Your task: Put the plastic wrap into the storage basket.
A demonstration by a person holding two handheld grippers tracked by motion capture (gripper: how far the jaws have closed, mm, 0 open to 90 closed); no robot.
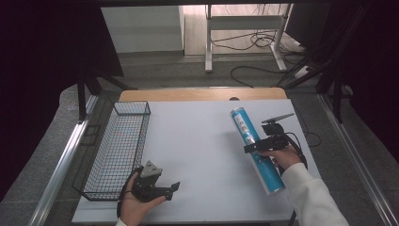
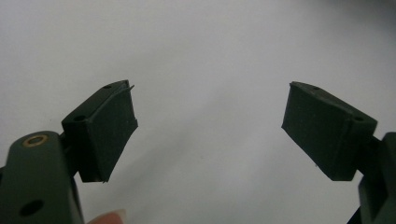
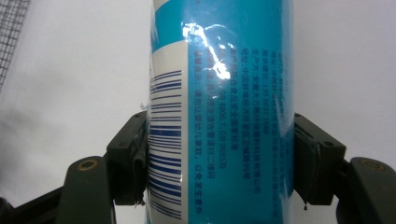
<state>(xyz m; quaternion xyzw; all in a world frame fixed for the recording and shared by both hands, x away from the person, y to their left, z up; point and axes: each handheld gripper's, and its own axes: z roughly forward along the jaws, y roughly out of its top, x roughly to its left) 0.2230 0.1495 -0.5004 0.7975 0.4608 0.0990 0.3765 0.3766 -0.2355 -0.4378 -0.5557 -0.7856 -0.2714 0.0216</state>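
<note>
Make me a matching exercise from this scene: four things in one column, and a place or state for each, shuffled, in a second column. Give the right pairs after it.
Things:
1. blue tube
2. wire basket
3. left gripper
4. right gripper

Places or states:
A. jaws apart, nothing between them
B. at the left edge of the white table, nothing in it
C. clamped between two black jaws
D. shut on a printed cylinder

Pairs: 1-C, 2-B, 3-A, 4-D
</note>
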